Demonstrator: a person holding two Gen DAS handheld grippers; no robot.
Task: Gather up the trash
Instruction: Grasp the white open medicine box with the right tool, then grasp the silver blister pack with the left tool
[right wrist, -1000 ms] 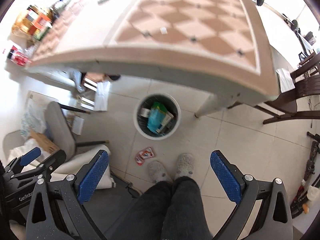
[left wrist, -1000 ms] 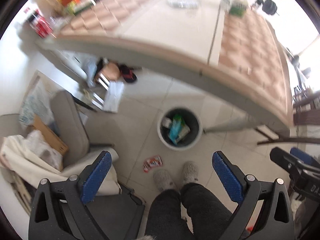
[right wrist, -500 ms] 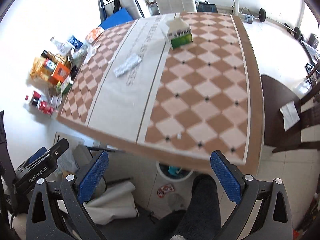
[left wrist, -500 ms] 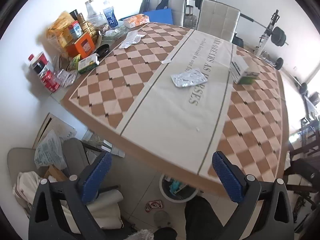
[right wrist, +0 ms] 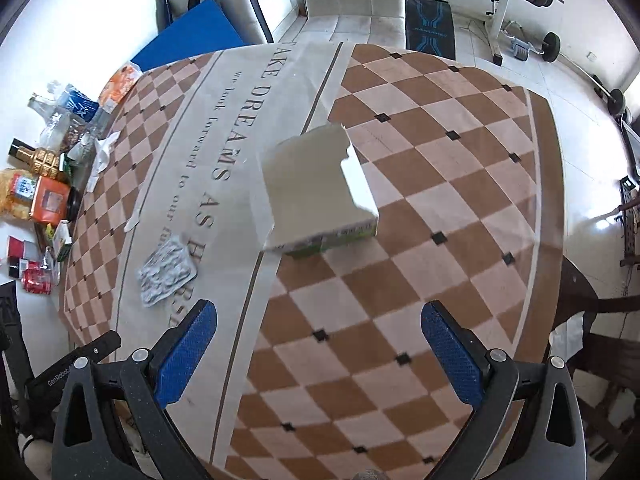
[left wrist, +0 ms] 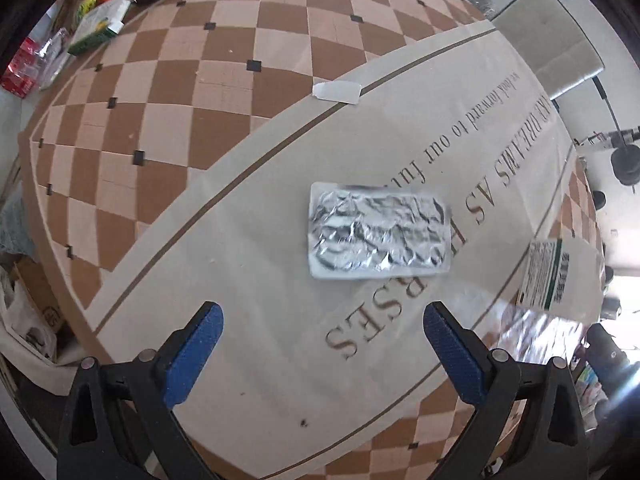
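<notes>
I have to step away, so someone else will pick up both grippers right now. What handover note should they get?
Left gripper: open, empty, facing the foil blister pack on the table runner.
Right gripper: open, empty, facing the white and green carton.
Done: nothing held at present.
Left: pick up both, also the small paper scrap. No bin is in view now.

You have a crumpled silver blister pack (left wrist: 378, 236) lying flat on the table's beige lettered strip — well to its right stands a white-and-green carton (right wrist: 320, 192), top torn open
</notes>
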